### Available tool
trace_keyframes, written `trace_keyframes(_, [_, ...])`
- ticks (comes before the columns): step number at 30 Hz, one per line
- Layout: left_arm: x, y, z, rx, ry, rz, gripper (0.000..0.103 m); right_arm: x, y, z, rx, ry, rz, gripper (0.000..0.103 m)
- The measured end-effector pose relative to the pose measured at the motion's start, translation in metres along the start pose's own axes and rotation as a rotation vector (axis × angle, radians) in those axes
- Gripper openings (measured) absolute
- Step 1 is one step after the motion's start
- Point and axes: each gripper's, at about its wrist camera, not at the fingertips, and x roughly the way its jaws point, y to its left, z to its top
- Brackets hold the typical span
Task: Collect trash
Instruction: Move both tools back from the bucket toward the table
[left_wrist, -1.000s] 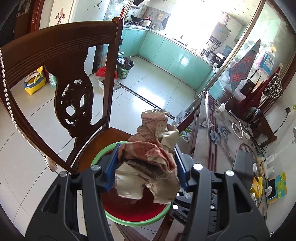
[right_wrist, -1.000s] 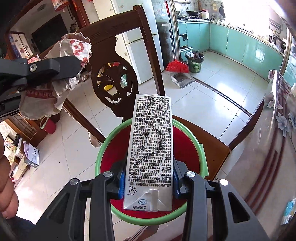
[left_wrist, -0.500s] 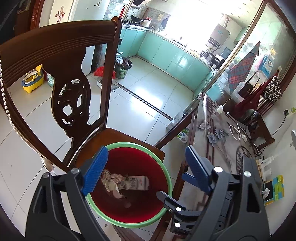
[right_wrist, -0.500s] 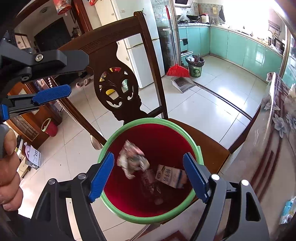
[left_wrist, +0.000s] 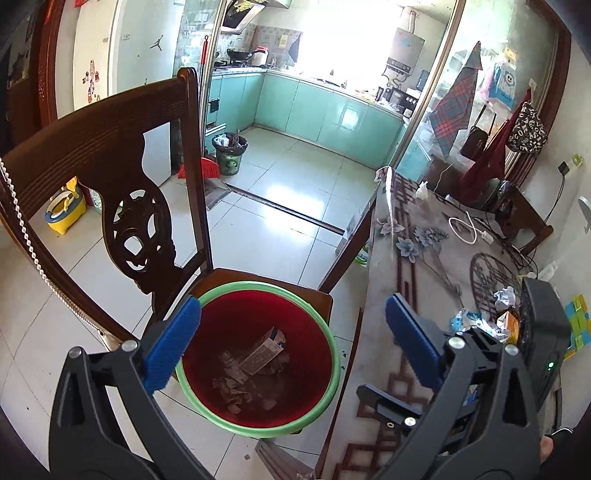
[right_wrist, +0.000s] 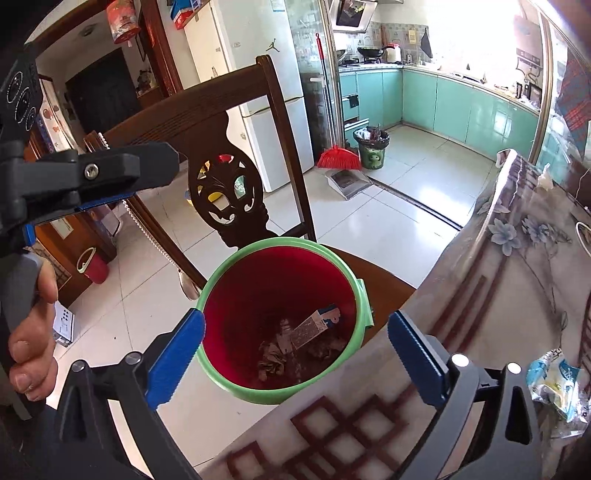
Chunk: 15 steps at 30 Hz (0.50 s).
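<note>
Nearest the lens, the left gripper (left_wrist: 291, 339) and the right gripper (right_wrist: 295, 354) are both opening, jaws spread wide with nothing between the blue pads (left_wrist: 173, 347); each frames the red bin (left_wrist: 258, 354) below. In the right wrist view, the left gripper appears again at the left edge, held by a hand (right_wrist: 31, 339).

The bin, red inside with a green rim (right_wrist: 280, 242), stands on the seat of a dark wooden chair (left_wrist: 122, 147). On its floor lie a printed carton (left_wrist: 264, 350) and crumpled paper (left_wrist: 236, 387): collected trash, judged light and easily crushed.

Just beside the bin, across a narrow gap, is the table (left_wrist: 417, 258) with its glossy flowered cover. Remaining trash lies there: a blue-and-white wrapper (right_wrist: 554, 380) near the right gripper, and a loose cluster of scraps (left_wrist: 495, 317) further along. The wrapper looks like thin, crinkled film, probably slippery and nearly weightless; a pinch across a bunched fold should hold better than one on a flat edge, and the smooth cover may let it slide.

Beyond the chair, a pale tiled floor (left_wrist: 295, 192) runs to a kitchen with turquoise cabinets (left_wrist: 325, 118), a red broom (right_wrist: 338, 157) and a small lined dustbin (right_wrist: 371, 147).
</note>
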Motion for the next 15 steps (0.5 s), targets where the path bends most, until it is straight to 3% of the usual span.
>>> trace_keyframes(7, [-0.025, -0.010, -0.009, -0.057, -0.042, -0.030, 0.098, -0.053, -0.004, -0.013, 0.022, -0.048, -0.033, 0.096])
trace_keyframes(15, [-0.044, -0.050, -0.021, -0.037, -0.055, -0.082, 0.098, -0.114, -0.022, -0.048, 0.068, -0.078, -0.096, 0.096])
